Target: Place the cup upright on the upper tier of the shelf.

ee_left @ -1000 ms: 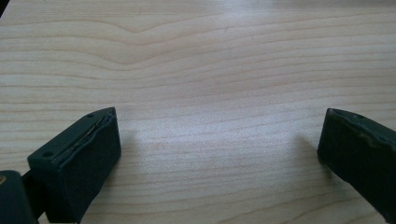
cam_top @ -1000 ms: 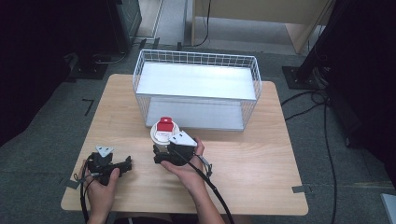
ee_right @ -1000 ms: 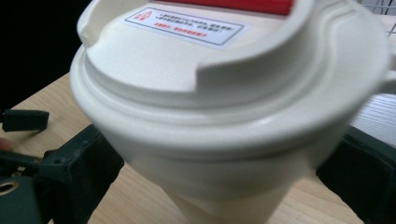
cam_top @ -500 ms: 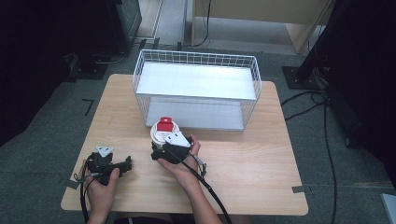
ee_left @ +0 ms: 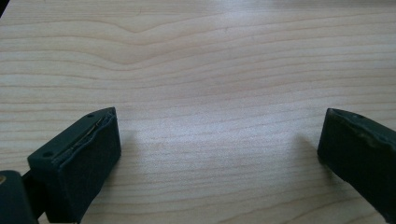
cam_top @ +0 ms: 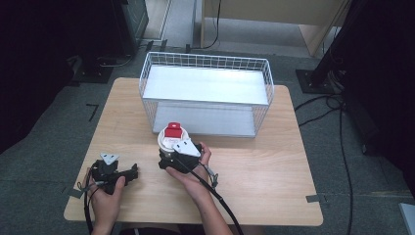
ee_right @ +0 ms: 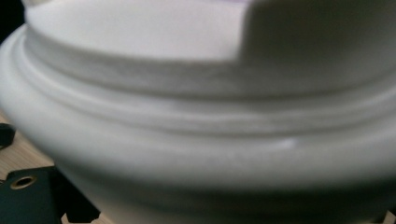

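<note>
The light wooden rectangular table (cam_top: 274, 186) is lying on grey carpet, with dark equipment and cables crowding its far and right sides. Its right half and near right corner are lying bare, giving broad room; its left strip beside the basket is bare too.

The white wire two-tier basket (cam_top: 208, 93) is standing at the far middle of the table, its back edge close to the table's far edge. Its open long side is facing the person, and both white shelves are looking empty, though the lower one is partly in shadow.

The round white container with a red cap-like piece on top (cam_top: 172, 137) is sitting just in front of the basket's near left corner, close to its wire. In the right gripper view its ribbed white wall (ee_right: 196, 130) is looming blurred and very near, cut off on all sides.

The right gripper (cam_top: 169, 155), held in the right hand (cam_top: 193, 171), is pressing up against the container's near side. Its jaws are hidden under its grey plate and the container, so I cannot tell whether they are clasping it.

The left gripper (cam_top: 128, 172), in the left hand (cam_top: 105, 193), is resting near the table's near left edge. In its own view (ee_left: 219, 154) its jaws are standing wide apart over bare wood, gripping nothing.
</note>
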Tool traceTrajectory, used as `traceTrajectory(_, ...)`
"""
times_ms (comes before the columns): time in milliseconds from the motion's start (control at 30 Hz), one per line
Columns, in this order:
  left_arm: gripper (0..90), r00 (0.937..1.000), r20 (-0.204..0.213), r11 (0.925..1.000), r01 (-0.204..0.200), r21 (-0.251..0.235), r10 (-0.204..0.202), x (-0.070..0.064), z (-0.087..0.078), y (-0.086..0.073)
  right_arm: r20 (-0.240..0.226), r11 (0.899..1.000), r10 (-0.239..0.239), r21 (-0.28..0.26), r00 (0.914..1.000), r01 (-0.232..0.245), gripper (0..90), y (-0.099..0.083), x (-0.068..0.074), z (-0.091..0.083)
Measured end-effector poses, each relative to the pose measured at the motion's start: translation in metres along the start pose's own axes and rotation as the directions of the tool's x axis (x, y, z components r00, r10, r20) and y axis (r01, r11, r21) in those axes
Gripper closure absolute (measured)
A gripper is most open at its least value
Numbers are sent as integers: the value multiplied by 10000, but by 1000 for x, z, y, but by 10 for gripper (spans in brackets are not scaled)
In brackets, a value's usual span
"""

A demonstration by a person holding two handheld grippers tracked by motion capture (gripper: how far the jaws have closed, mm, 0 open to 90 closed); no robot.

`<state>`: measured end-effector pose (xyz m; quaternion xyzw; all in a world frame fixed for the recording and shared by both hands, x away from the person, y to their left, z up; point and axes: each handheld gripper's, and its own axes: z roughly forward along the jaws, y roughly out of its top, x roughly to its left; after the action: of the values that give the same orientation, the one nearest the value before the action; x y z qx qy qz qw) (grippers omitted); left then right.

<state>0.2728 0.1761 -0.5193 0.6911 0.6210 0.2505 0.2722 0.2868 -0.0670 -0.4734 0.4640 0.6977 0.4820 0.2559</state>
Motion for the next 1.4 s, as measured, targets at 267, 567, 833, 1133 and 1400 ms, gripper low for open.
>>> traceTrajectory(267,0,10000,-1,10000,-23,23,23,0,0,0,13,9994,52,-333,10000,-52,91,18,-4,-16)
traceTrajectory(567,0,10000,-3,10000,-21,20,21,0,0,0,68,9962,34,-866,10000,-28,91,40,-8,-35)
traceTrajectory(833,0,10000,-2,10000,-39,28,39,0,0,0,298,9899,-24,-1413,9996,66,90,66,-17,-53)
traceTrajectory(1133,0,10000,-1,10000,-31,25,31,0,0,0,642,9798,-37,-1991,9979,165,91,91,-31,-66)
traceTrajectory(1400,0,9999,78,9999,-125,44,124,-1,0,0,942,9711,-188,-2354,9954,406,91,110,-42,-74)
